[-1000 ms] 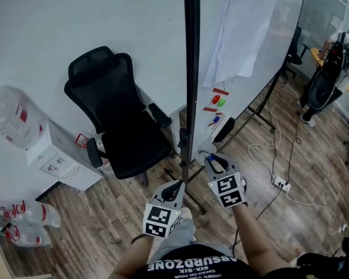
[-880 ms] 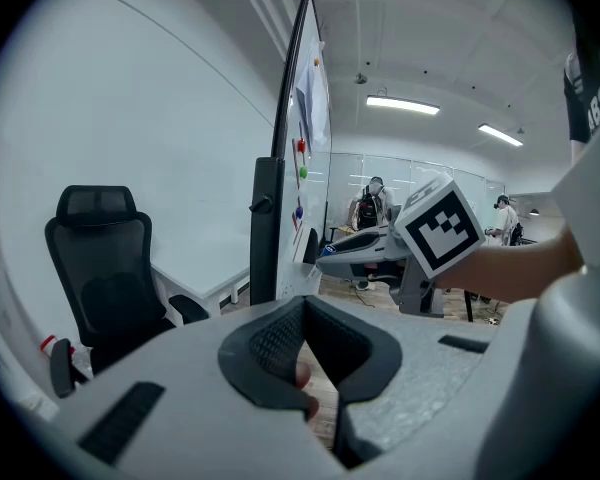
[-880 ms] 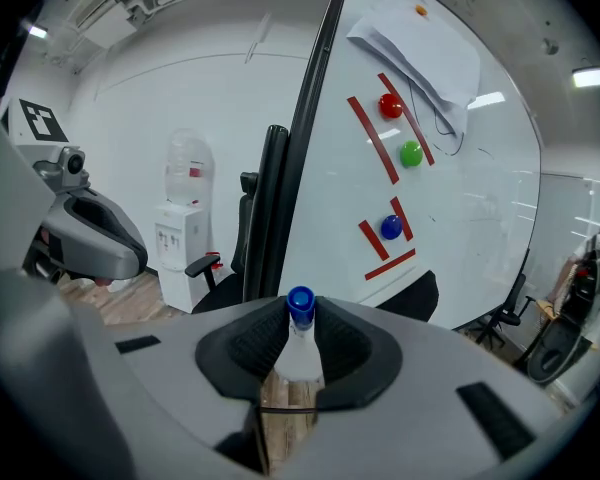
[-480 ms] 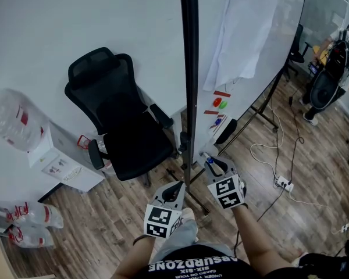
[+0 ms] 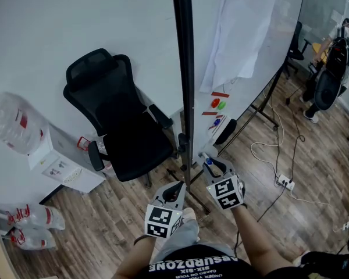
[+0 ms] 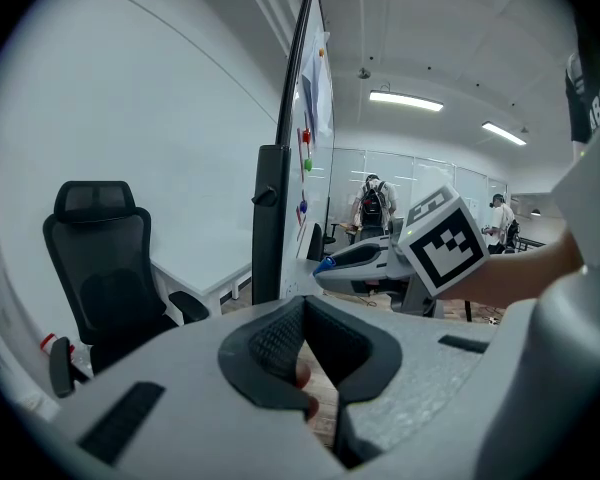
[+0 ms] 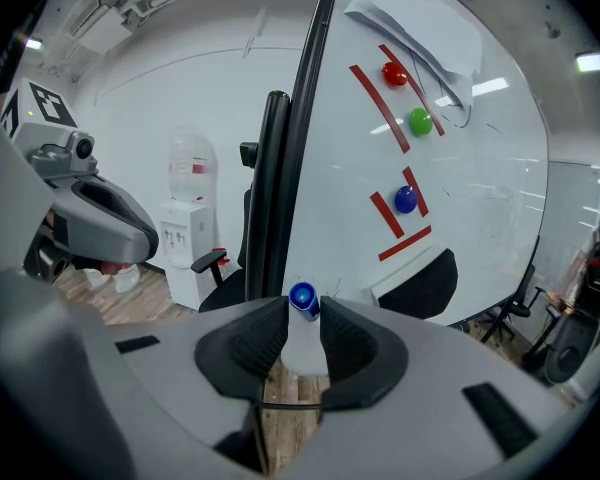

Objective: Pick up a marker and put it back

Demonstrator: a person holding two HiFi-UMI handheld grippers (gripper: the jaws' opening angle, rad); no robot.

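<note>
nothing much has shifted this last second: the right hand-held gripper (image 5: 211,164) stays clamped on the blue-capped marker (image 7: 302,330), short of the whiteboard (image 5: 256,97). the left hand-held gripper (image 5: 175,188) sits closed, empty. the marker looks picked but not yet returned.

The marker (image 7: 302,298) shows only its blue cap end; most of its pale barrel is hidden between the pads of the right gripper (image 7: 302,310). In the head view the whiteboard (image 5: 282,34) and the sheet of paper (image 5: 241,28) run off the top edge. The water bottle (image 5: 9,121) is blurred and cut by the left edge. A person (image 5: 337,51) far right is too small to make out. Below the left gripper (image 6: 305,313), whose jaws meet, a pinkish patch (image 6: 302,376) cannot be identified.
</note>
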